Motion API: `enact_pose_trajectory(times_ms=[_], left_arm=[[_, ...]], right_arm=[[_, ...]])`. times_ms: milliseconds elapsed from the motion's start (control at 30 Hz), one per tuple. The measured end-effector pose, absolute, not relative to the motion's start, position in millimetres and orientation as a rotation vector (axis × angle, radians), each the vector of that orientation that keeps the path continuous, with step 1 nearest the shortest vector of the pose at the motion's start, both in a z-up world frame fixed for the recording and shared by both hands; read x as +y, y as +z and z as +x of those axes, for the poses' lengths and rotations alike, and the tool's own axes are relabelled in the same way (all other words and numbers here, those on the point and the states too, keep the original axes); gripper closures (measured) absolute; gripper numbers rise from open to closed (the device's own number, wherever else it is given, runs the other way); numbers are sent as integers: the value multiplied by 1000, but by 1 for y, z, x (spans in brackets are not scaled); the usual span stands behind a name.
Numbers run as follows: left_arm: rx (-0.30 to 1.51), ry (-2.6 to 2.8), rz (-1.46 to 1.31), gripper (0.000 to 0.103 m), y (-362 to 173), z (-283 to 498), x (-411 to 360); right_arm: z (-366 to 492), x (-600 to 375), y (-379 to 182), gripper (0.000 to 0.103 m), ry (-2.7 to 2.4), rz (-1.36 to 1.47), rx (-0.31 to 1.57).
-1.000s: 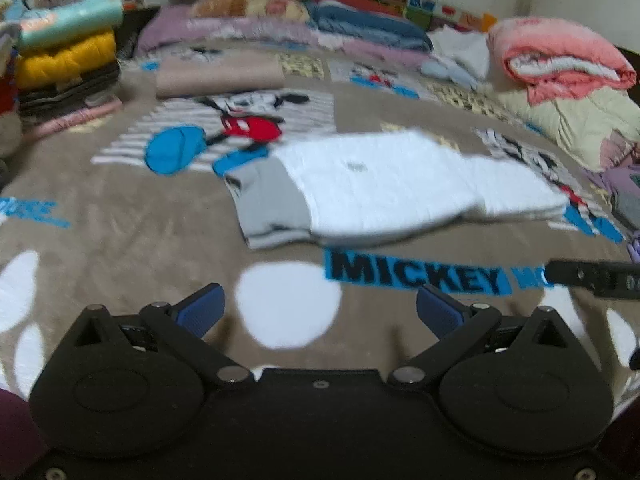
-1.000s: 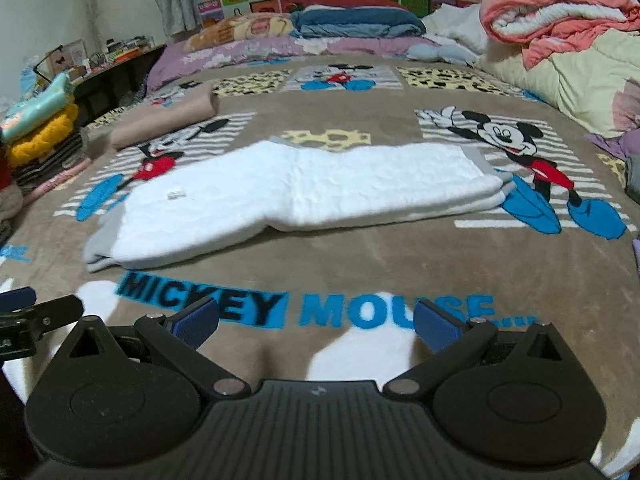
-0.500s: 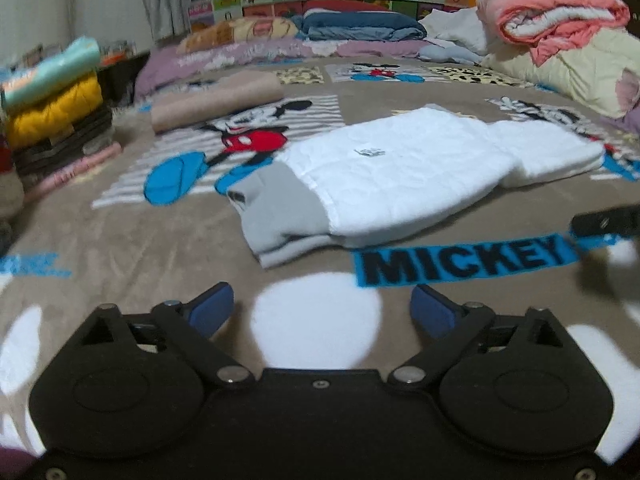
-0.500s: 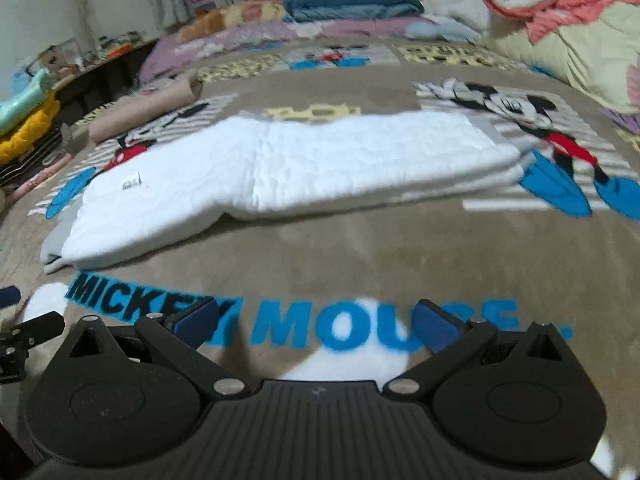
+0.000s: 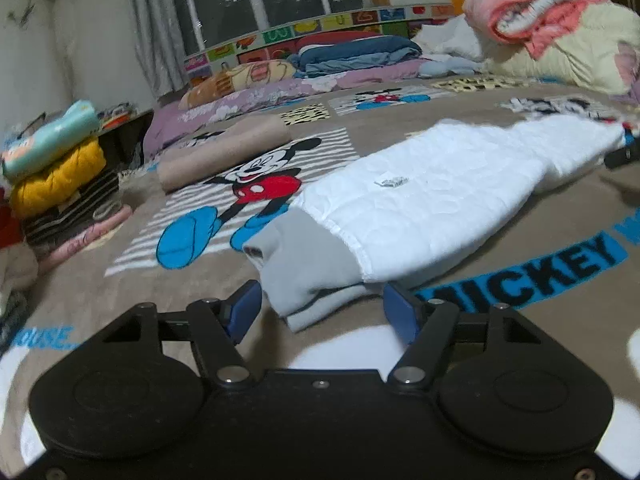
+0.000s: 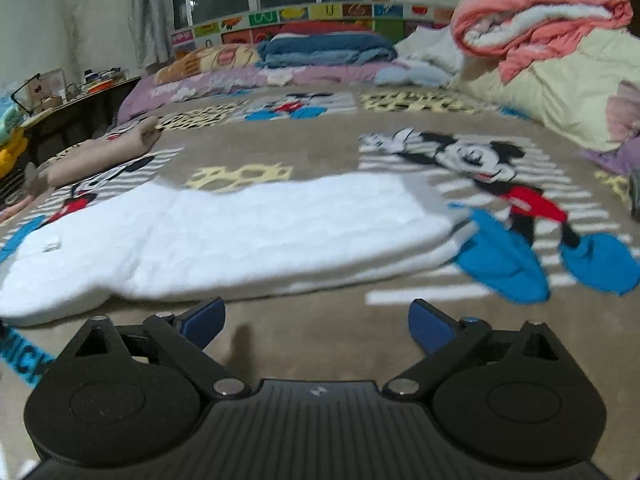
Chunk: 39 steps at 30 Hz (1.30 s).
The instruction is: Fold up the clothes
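A white quilted garment [image 5: 448,196] with a grey waistband end [image 5: 308,268] lies folded lengthwise on the Mickey Mouse blanket [image 5: 120,300]. My left gripper [image 5: 320,312] is open, low over the blanket, with the grey end lying between its blue fingertips [image 5: 244,310]. In the right wrist view the same garment [image 6: 240,236] stretches across the bed. My right gripper [image 6: 316,322] is open and empty, just short of the garment's near long edge. A tip of the right gripper shows at the left wrist view's right edge [image 5: 622,156].
A rolled beige garment [image 5: 224,152] lies at the back left. A stack of folded clothes [image 5: 56,184] stands at the left. Pink and cream quilts [image 6: 552,52] are piled at the right. Pillows and blue bedding [image 6: 324,50] line the headboard.
Both grippers have moved forward and lower toward the garment. The left one now has the grey end between its fingers; the right one has closed in on the long edge.
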State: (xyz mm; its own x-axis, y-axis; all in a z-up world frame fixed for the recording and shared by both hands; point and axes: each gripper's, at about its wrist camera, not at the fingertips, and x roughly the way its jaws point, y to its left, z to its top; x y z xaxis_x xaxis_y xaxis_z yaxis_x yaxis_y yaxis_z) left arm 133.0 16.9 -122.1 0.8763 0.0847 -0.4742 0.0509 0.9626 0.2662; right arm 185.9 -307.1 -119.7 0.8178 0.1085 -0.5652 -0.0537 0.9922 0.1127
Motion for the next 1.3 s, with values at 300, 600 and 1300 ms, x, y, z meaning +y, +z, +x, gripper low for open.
enact_pose_trajectory(times_ms=[300,600,1300], left_arm=[[508,-16,383,34,-128,151,3],[437,11,600,41,-142,149,-20],[375,42,690,86,-148,146,-25]], right_arm=[[212,-313,-116,12,45,-116,573],[222,-380,-119,8,152,345,648],[229,-437,-166,82,84,958,481]])
